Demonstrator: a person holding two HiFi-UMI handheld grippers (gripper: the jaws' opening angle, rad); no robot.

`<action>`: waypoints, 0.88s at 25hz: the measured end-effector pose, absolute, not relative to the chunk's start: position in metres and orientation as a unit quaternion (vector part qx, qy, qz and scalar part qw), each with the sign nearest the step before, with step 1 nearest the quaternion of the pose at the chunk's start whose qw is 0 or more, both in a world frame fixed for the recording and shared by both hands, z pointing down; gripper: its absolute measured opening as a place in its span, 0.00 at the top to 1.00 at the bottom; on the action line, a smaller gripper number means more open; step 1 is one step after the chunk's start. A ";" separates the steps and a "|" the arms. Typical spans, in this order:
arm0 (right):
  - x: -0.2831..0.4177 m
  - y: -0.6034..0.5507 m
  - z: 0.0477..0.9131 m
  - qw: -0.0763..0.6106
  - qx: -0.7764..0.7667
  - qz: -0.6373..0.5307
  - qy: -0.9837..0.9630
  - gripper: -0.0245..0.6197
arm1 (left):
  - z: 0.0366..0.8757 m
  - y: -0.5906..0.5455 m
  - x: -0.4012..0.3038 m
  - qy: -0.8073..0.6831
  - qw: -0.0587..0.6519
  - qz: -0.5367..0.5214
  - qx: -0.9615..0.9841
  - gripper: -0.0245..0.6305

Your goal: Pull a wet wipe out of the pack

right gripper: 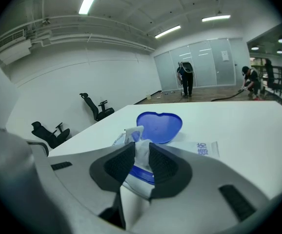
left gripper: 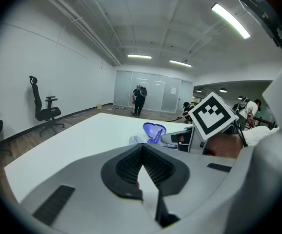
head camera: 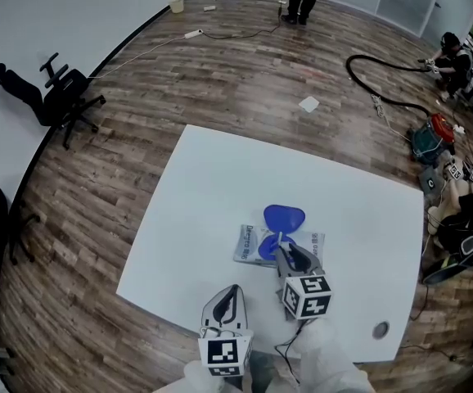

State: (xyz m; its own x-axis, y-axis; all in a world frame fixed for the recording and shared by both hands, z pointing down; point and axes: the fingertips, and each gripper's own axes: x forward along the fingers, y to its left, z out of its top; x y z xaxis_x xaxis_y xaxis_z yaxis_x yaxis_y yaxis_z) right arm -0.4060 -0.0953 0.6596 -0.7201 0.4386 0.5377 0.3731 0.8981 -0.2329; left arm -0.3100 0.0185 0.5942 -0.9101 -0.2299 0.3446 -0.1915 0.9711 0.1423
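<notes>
**A:** Where does the pack sit?

**B:** The pack (head camera: 253,246) lies flat on the white counter (head camera: 212,178), a little toward 6 o'clock from the counter's middle in the head view. Its blue lid (head camera: 284,216) is flipped open at the pack's 12 o'clock edge.

**A:** And the right tool?

**B:** The right tool (head camera: 288,254) comes in over the pack from 5 o'clock, with its tips at the opening. In the right gripper view its jaws stand narrow, and the pads press from both sides on a white wet wipe (right gripper: 133,133). The wipe rises out of the blue-rimmed opening, and its crumpled top pokes up just past the fingertips. The rest of the wipe is in the pack.

**A:** What about the left tool?

**B:** The left tool (head camera: 230,291) is at 7 o'clock from the pack, apart from it and near the counter's 6 o'clock edge, pointing toward 12. Its jaws are together at the tips with nothing between them. Whether it touches the counter I cannot tell.
</notes>
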 end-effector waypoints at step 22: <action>-0.392 -0.095 0.646 0.296 -0.209 0.067 -0.930 0.94 | 0.580 0.029 -0.317 -0.979 0.167 -0.057 0.100 0.97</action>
